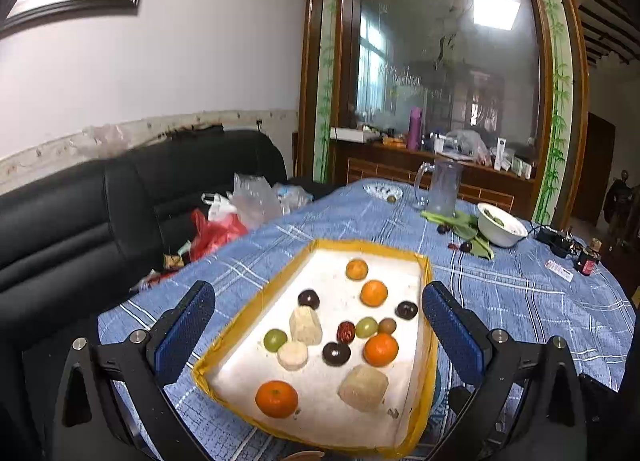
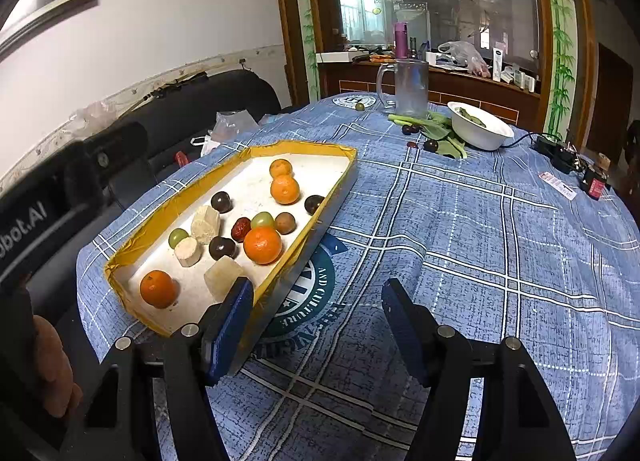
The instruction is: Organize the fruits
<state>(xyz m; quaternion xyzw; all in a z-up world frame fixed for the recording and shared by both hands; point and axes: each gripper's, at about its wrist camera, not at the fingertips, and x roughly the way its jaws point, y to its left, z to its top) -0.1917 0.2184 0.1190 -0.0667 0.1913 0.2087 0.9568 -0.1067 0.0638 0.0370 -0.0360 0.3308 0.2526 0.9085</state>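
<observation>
A shallow white tray with a yellow rim [image 1: 256, 301] [image 2: 340, 149] lies on the blue checked tablecloth. It holds several oranges [image 1: 277, 399] [image 2: 262, 245], dark plums [image 1: 336, 353], green grapes [image 1: 275, 339], a red date [image 1: 346, 332] and pale cut chunks [image 1: 363, 387]. My left gripper [image 1: 318, 335] is open and empty, its blue pads either side of the tray's near half, above it. My right gripper [image 2: 316, 325] is open and empty, to the right of the tray's near corner; its left pad [image 2: 228, 331] overlaps the tray's edge.
At the table's far side stand a glass mug [image 2: 408, 89], a white bowl [image 2: 480, 127] on green leaves, loose dark fruits [image 2: 430, 145] and a green grape [image 2: 360, 106]. A charger and small items [image 2: 576, 169] lie far right. A black sofa with plastic bags [image 1: 224, 217] stands left.
</observation>
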